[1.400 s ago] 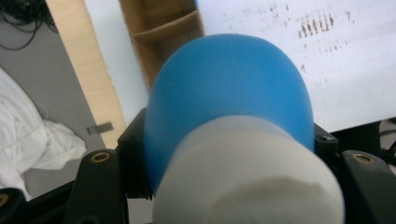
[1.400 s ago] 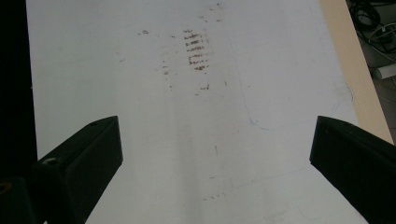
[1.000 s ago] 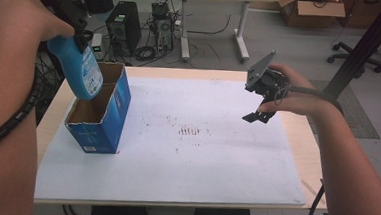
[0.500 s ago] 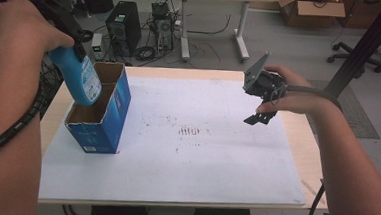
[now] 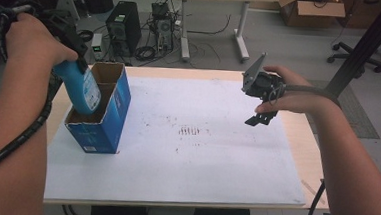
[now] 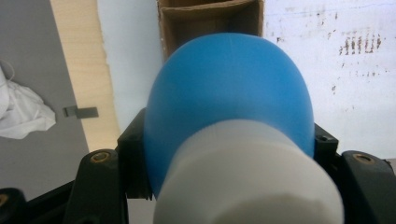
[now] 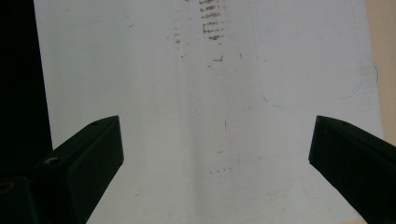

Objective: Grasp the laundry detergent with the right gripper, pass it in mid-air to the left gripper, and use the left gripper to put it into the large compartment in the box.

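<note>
A blue bottle [image 5: 83, 87] with a white cap [image 6: 247, 179] hangs tilted, its lower end inside the open top of a blue cardboard box [image 5: 105, 125] at the table's left. My left gripper [image 5: 75, 60] is shut on the bottle's upper part, with a hand wrapped over it. In the left gripper view the bottle [image 6: 229, 88] bulges between the two black jaws above the box's opening [image 6: 210, 16]. My right gripper [image 5: 259, 119] hovers over the right side of the white sheet [image 5: 200, 163]. Its jaws stand wide open with nothing between them [image 7: 215, 140].
The white sheet covers most of the wooden table [image 5: 306, 144] and has dark smudges [image 5: 189, 131] near the middle. Behind the table are a computer tower [image 5: 121, 25], cables, a second desk and an office chair [image 5: 350, 49]. A black post [image 5: 367, 43] rises at right.
My left hand has come down with the bottle, whose lower end now sits inside the box instead of above its rim. The right gripper has stayed where it was.
</note>
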`<action>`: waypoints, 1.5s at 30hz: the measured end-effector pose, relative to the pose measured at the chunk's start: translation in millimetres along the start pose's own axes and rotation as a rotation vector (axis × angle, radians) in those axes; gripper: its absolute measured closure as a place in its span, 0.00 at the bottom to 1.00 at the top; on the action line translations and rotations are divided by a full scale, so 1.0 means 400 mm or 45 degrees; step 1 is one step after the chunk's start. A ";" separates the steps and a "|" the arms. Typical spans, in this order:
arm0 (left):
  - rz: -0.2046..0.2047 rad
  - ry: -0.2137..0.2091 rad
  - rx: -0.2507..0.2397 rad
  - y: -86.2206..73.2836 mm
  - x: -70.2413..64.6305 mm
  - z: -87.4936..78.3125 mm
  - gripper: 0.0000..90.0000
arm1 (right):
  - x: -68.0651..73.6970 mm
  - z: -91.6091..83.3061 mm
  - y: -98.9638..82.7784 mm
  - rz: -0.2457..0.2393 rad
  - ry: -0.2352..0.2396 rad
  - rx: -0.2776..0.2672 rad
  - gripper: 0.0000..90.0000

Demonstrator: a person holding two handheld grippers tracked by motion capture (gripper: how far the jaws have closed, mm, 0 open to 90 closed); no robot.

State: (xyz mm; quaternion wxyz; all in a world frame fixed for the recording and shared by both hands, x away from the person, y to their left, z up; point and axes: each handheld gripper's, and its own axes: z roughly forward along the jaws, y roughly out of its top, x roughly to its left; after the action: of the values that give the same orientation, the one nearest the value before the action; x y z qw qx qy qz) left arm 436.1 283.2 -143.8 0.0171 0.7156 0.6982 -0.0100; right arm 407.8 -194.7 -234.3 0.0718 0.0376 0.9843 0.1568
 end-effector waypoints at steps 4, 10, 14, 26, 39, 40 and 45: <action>-0.002 -0.002 -0.002 0.000 -0.002 0.030 0.42 | 0.001 0.001 0.000 0.001 0.000 0.003 0.03; -0.003 -0.007 0.005 -0.001 -0.004 0.077 0.42 | 0.003 -0.001 0.005 -0.003 -0.005 -0.006 0.03; 0.004 -0.008 0.008 -0.002 -0.008 0.114 0.42 | 0.003 0.002 0.006 -0.002 -0.006 -0.008 0.03; 0.039 -0.009 0.037 -0.003 -0.017 0.177 0.42 | 0.000 0.007 -0.004 0.013 0.004 -0.017 0.03; 0.028 0.002 0.051 -0.007 -0.022 0.249 0.42 | 0.013 -0.003 0.004 -0.016 -0.009 -0.020 0.03; 0.024 0.003 0.050 -0.007 -0.021 0.253 0.42 | 0.013 -0.003 0.003 -0.017 -0.007 -0.021 0.03; 0.016 0.020 0.053 -0.006 -0.017 0.273 0.42 | 0.016 -0.003 0.000 -0.014 -0.009 -0.022 0.03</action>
State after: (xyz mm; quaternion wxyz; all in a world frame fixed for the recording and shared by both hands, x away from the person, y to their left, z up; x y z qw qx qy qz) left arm 434.7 272.2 -252.7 -0.0031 0.7201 0.6936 -0.0189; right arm 401.1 -194.5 -234.1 0.0763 0.0321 0.9828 0.1650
